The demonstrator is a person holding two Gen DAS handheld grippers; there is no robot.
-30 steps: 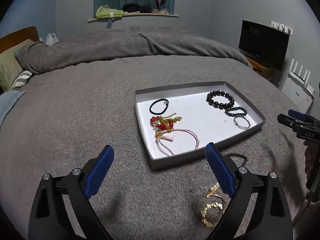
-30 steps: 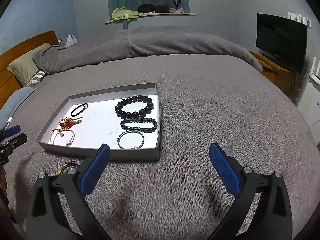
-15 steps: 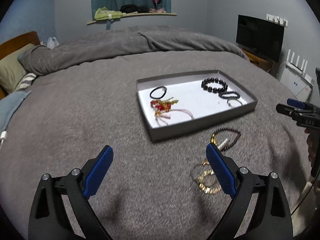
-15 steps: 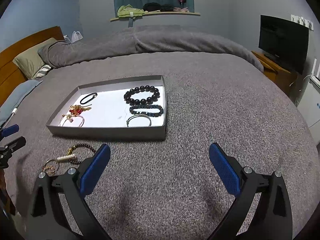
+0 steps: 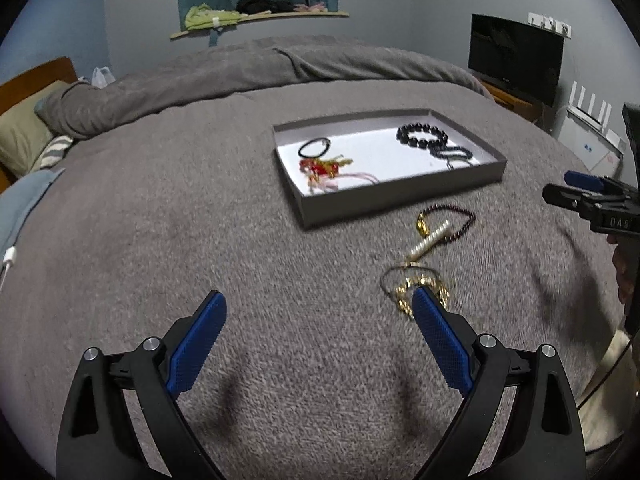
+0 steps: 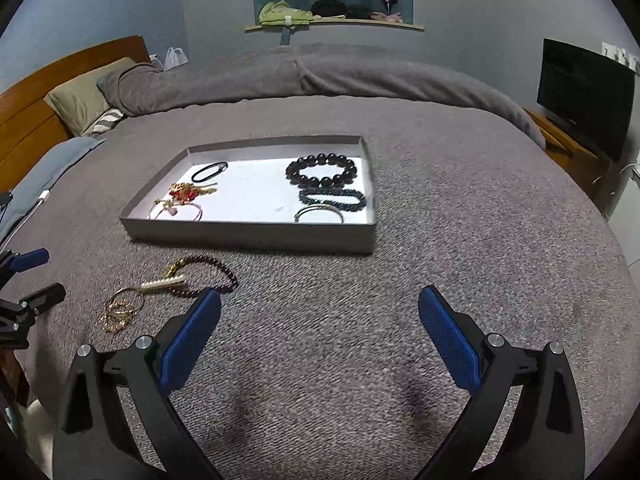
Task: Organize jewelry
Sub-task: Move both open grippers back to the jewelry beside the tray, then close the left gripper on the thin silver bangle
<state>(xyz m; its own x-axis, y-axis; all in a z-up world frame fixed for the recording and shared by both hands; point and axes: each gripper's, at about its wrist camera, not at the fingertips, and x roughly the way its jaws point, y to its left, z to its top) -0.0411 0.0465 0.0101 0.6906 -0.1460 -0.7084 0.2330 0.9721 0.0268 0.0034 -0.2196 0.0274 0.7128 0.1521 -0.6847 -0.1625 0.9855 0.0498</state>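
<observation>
tray (image 6: 256, 236), bead bracelets (image 6: 321, 169), perhaps bangle (image 6: 319, 213)

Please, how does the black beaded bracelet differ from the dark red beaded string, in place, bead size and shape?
The black beaded bracelet lies inside the grey tray; the dark red beaded string lies outside it, on the blanket. The black bracelet has large beads, the red string small ones. The bracelet forms a neat ring, while the string makes a loose loop under a pale clip. Both are beaded.

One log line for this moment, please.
left tool: open, empty | right tool: open, empty | tray: six pieces inside | loose jewelry: on blanket, outside tray
</observation>
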